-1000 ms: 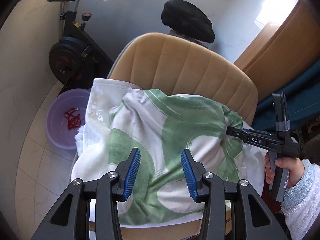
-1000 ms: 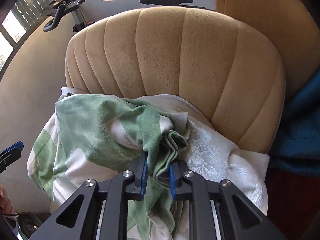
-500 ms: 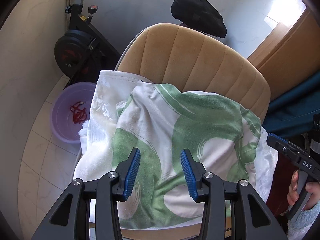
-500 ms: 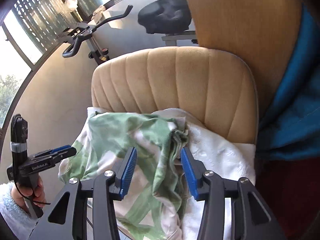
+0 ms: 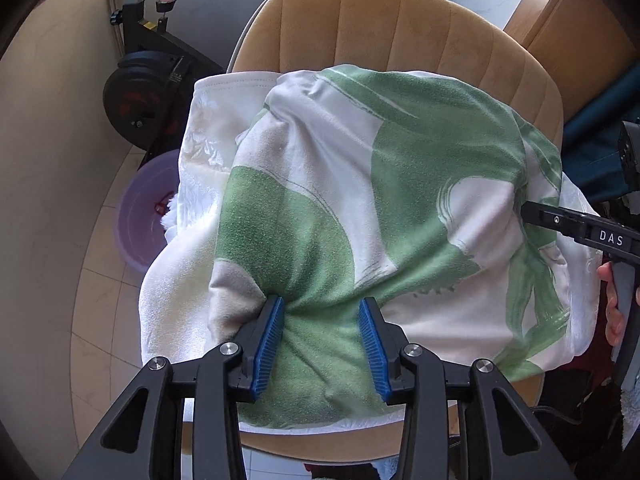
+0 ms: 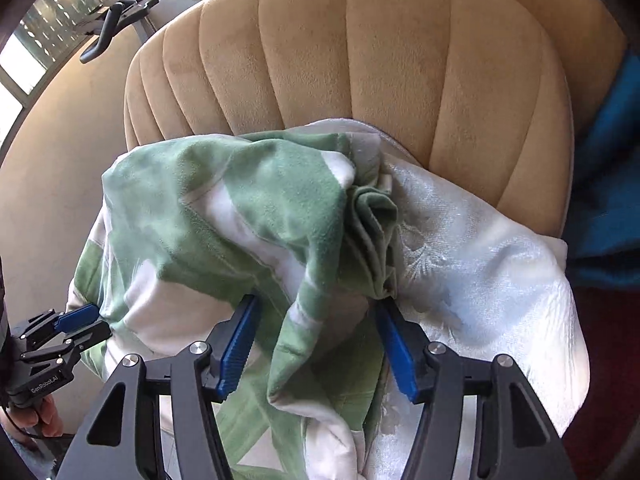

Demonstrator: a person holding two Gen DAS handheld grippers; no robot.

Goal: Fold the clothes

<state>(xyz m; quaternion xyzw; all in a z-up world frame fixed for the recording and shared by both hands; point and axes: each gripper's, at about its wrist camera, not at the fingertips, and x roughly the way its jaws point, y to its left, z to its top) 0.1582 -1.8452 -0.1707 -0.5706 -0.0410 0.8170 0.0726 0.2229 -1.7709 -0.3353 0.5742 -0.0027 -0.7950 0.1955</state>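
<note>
Bunching green-and-white garment (image 5: 360, 208) hiding most of white towel (image 6: 480, 264) beneath

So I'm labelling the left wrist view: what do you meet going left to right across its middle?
Exercise bike → purple basin → white towel → green-patterned cloth → right tongs.

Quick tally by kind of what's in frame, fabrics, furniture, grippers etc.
Fabrics: 2, green-and-white cloth, white towel
Chairs: 1, tan chair
Exercise bikes: 1
Basins: 1, purple basin
Grippers: 2, left gripper, right gripper
Total: 7
</note>
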